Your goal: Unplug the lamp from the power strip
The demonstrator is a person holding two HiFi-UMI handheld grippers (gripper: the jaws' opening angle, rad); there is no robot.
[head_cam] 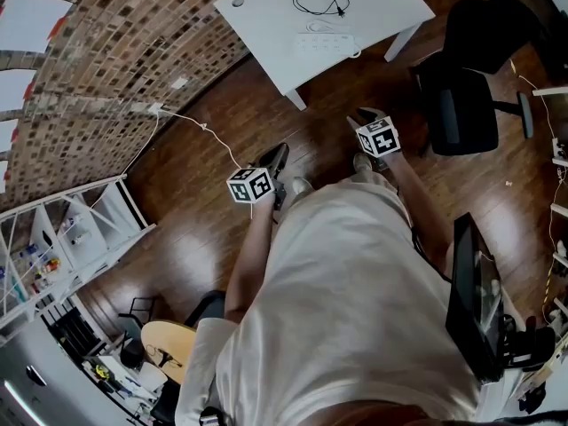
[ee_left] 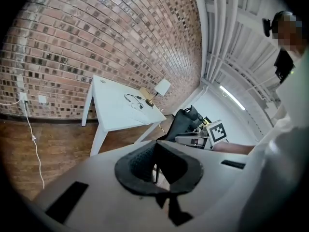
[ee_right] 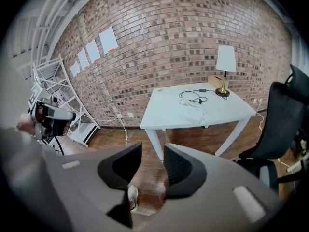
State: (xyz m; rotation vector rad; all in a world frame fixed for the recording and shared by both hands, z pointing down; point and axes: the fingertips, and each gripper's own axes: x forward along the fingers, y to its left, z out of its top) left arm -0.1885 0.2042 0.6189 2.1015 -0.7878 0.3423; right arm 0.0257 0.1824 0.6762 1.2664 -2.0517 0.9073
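light: even, dim indoor | source: ceiling strip light (ee_left: 232, 98) | edges: fisheye bend, dark vignette | focus: mostly sharp

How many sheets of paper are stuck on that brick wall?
4, in a row on the brick wall, seen in the right gripper view: rightmost sheet, second sheet, third sheet, leftmost sheet. More may hang out of frame.

head cam steeply down from above, both gripper cams facing the distant white table (head_cam: 266, 25), all three share it
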